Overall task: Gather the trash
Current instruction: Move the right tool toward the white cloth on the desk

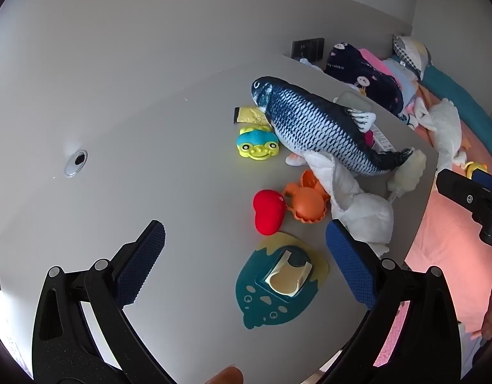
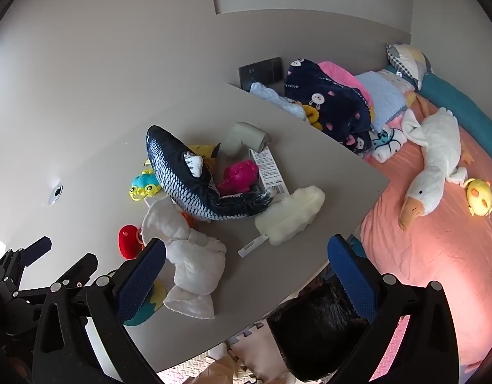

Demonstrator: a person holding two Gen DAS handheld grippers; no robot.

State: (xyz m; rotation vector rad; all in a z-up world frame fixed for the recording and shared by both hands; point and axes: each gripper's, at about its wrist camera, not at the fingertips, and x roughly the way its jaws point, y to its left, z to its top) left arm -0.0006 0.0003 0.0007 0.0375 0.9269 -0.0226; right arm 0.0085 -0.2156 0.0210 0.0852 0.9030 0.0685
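Nothing looks collected yet. Both the left hand-held gripper (image 1: 246, 256) and right hand-held gripper (image 2: 246, 272) hover spread wide and empty above the grey surface (image 1: 150, 160). The printed white paper label (image 2: 269, 169) and yellow wrapper (image 1: 249, 114) lie there among toys; the black-lined bin (image 2: 313, 329) waits below.

The plush fish (image 1: 322, 128) covers part of the yellow wrapper (image 1: 249, 114) and most of the grey pipe elbow (image 1: 354, 100) in the left wrist view. The white cloth (image 1: 345, 192) hides one side of the orange crab toy (image 1: 305, 203). In the right wrist view a blue finger pad (image 2: 140, 280) blocks most of the teal mat (image 2: 143, 313), and the table (image 2: 246, 272) edge cuts off the black bin (image 2: 313, 323). The printing on the label (image 2: 269, 169) is too small to read.
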